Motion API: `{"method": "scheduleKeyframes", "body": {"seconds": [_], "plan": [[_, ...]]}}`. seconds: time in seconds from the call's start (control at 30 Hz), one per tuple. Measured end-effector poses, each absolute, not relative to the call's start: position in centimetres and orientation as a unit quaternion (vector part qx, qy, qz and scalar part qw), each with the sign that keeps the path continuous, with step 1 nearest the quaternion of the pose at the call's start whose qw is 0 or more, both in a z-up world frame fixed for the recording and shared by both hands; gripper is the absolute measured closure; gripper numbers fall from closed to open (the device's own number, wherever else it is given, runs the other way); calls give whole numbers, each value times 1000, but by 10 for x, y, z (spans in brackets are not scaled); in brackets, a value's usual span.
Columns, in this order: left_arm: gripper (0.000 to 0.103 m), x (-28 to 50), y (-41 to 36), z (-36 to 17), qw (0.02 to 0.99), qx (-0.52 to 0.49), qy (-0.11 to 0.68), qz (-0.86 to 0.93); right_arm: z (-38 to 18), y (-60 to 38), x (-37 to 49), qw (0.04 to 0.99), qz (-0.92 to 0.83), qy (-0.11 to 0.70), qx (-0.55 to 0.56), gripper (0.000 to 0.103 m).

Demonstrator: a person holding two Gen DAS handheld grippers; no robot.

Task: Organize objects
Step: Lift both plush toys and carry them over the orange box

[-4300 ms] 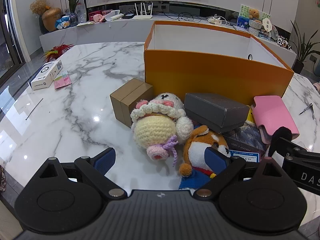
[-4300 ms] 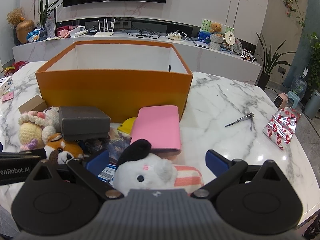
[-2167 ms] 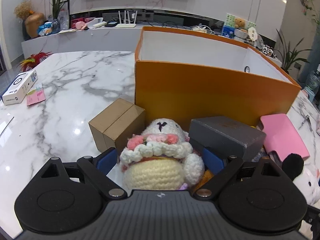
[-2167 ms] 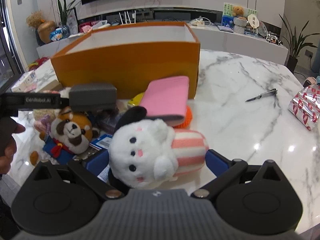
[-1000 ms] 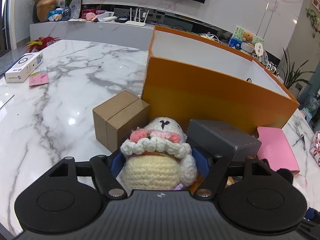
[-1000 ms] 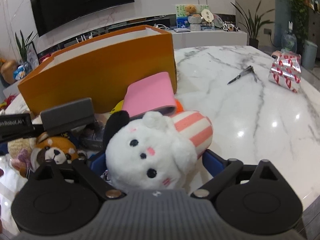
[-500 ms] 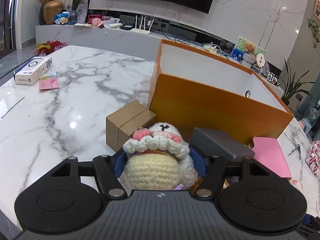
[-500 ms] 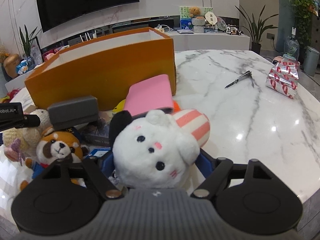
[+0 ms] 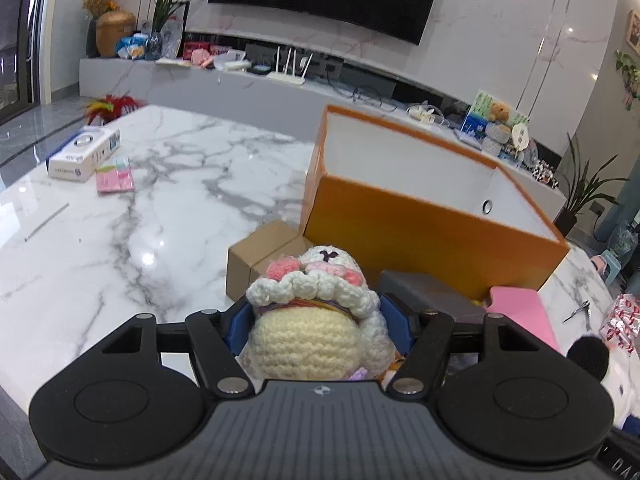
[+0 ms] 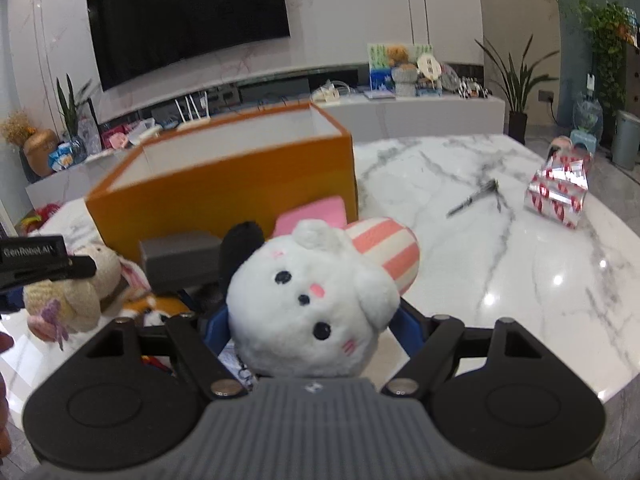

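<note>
Clamped between the blue pads of the left gripper (image 9: 318,320): one crocheted doll (image 9: 312,320), cream body toward the camera, white frilled bonnet and face pointing forward toward the orange box (image 9: 424,220), long axis running along the fingers. Held clear of the marble table (image 9: 152,200), just above and short of the box's near wall. Squeezed in the same way by the right gripper (image 10: 314,328): one white plush toy (image 10: 312,300), face turned up and toward the camera, pink-striped body (image 10: 384,248) trailing away up and to the right, black ear (image 10: 240,248) to the left; long axis slanted from lower left to upper right. Also lifted off the table, in front of the box's right corner. One orange box only, open-topped, white inside, nothing seen in the visible part of its interior, long axis across the table. Against its near wall, counted: one brown cardboard box (image 9: 260,256) at the left, one grey box (image 9: 428,296) in the middle, one pink pouch (image 9: 520,312) at the right, one fox plush (image 10: 150,306) partly hidden low in the right wrist view. Farther off: one white carton (image 9: 84,154) and one pink pad (image 9: 116,174) near the left table edge, one small metal tool (image 10: 474,196) and one red-and-silver packet (image 10: 558,188) toward the right edge. Wide bare marble left of the box and right of it; table rim close below both grippers.
</note>
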State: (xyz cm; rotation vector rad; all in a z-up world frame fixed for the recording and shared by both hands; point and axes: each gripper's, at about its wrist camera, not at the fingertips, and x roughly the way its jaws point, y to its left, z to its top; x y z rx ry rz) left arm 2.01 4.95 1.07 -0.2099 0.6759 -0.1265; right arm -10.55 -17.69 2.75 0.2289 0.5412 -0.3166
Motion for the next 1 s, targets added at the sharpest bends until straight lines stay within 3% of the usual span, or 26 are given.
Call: {"method": "scheduleKeyframes", "body": {"seconds": [0.3, 0.57, 0.73, 1.0], "plan": [[25, 11, 49, 63, 953, -119, 259, -101, 99, -170, -107, 973, -131, 160, 99, 22], [25, 69, 17, 126, 962, -134, 196, -136, 173, -182, -40, 985, -106, 108, 84, 22], [25, 137, -9, 115, 952, -110, 235, -163, 173, -207, 53, 979, -88, 166, 84, 22], [26, 221, -28, 52, 918, -93, 355, -150, 108, -234, 152, 946, -72, 307, 78, 22]]}}
